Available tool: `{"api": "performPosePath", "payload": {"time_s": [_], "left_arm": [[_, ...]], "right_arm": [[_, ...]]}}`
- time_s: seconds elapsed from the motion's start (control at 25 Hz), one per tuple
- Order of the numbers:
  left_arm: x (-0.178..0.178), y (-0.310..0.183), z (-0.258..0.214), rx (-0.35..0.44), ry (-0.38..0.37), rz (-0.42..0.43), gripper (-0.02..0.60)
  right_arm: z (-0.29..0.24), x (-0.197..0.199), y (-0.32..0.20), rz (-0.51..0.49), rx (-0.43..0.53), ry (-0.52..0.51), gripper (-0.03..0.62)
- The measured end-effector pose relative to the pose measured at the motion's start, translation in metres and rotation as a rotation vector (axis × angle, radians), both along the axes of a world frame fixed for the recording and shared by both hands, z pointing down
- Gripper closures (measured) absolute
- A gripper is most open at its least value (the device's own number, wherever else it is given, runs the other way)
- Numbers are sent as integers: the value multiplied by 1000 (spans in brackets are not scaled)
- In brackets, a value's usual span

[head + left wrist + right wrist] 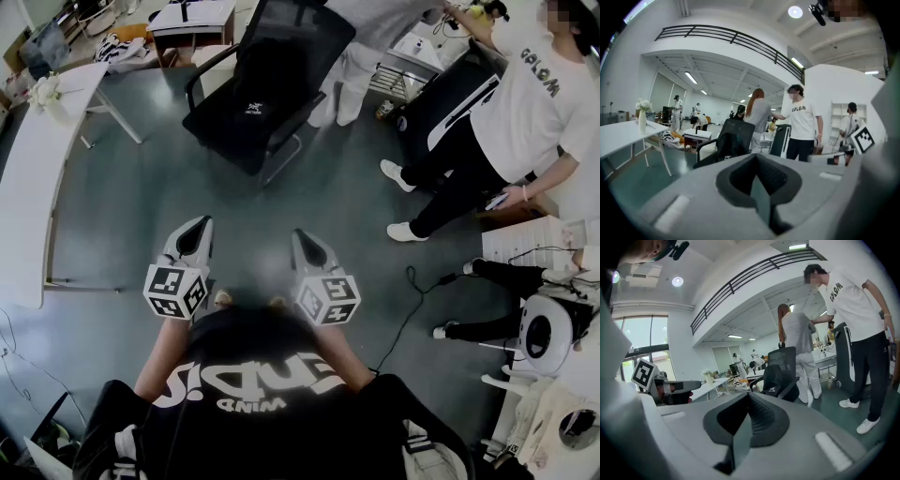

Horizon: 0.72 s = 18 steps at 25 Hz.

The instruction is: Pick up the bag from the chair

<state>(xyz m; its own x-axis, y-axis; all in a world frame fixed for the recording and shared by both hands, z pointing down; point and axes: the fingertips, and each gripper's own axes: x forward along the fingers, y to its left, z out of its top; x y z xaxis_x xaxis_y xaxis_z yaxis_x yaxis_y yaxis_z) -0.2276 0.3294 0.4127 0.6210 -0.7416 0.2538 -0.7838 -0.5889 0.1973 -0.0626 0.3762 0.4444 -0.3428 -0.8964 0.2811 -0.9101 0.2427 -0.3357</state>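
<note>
From the head view, the left gripper point(194, 234) and the right gripper point(306, 242) are hovering side by side in front of the person. Both are well apart from the chair point(298, 47), where the black bag point(251, 111) is lying on the seat. A cable point(409, 314) is trailing over the floor to the right, so a careless step towards the chair is risking a snag. Two people are standing just beside the chair, inviting a bump.

In the left gripper view, the tongs are sitting fully closed on nothing, with the bag point(724, 149) showing far beyond them. Arriving like this is likely meaning a push against the bag rather than a grasp.

In the right gripper view, the jaws are likewise pressing together, empty. The bag point(772, 380) is blending into the dark chair point(783, 358), so I am expecting a pinch on the seat or armrest instead of the bag's fabric
</note>
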Motion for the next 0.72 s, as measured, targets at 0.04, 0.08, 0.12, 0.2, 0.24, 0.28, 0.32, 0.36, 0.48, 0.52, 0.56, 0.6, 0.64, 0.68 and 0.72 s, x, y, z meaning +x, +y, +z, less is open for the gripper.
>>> {"api": "performPosePath", "payload": {"time_s": [0.04, 0.08, 0.12, 0.2, 0.24, 0.28, 0.32, 0.36, 0.48, 0.52, 0.56, 0.6, 0.64, 0.68, 0.72], "left_arm": [[1, 1, 2, -1, 2, -4, 580], [2, 1, 3, -2, 3, -7, 580], [3, 1, 5, -2, 4, -9, 580], [5, -1, 8, -3, 3, -12, 580], [6, -3, 9, -3, 2, -14, 579], [7, -4, 9, -4, 1, -16, 580], [7, -4, 10, -6, -1, -19, 580], [8, -4, 10, -6, -2, -21, 579], [13, -2, 9, -3, 0, -29, 580], [15, -1, 9, -2, 1, -33, 580], [18, 0, 10, -1, 0, -36, 578], [21, 0, 12, 0, -1, -41, 578], [25, 1, 14, 0, -2, -47, 580], [29, 1, 18, 1, -1, -55, 579], [33, 2, 21, 2, 2, -64, 578]], "right_arm": [[1, 1, 0, 0, 1, -1, 594], [2, 2, 0, 0, 2, -1, 594], [4, 3, 0, 1, 3, -2, 594], [6, 5, -3, 0, 5, -4, 594], [7, 6, -4, 0, 5, -4, 594], [7, 7, -6, -1, 5, -4, 594], [7, 8, -7, -1, 4, -4, 594], [6, 9, -7, 0, 5, -3, 594], [4, 15, -5, 0, 8, -1, 594], [3, 18, -4, -3, 6, 0, 594], [4, 21, -3, -7, 4, 2, 594], [6, 25, -2, -11, 0, 4, 594], [9, 29, 0, -16, -3, 6, 594], [12, 34, 1, -21, -7, 7, 594], [16, 40, 3, -28, -10, 8, 594]]}}
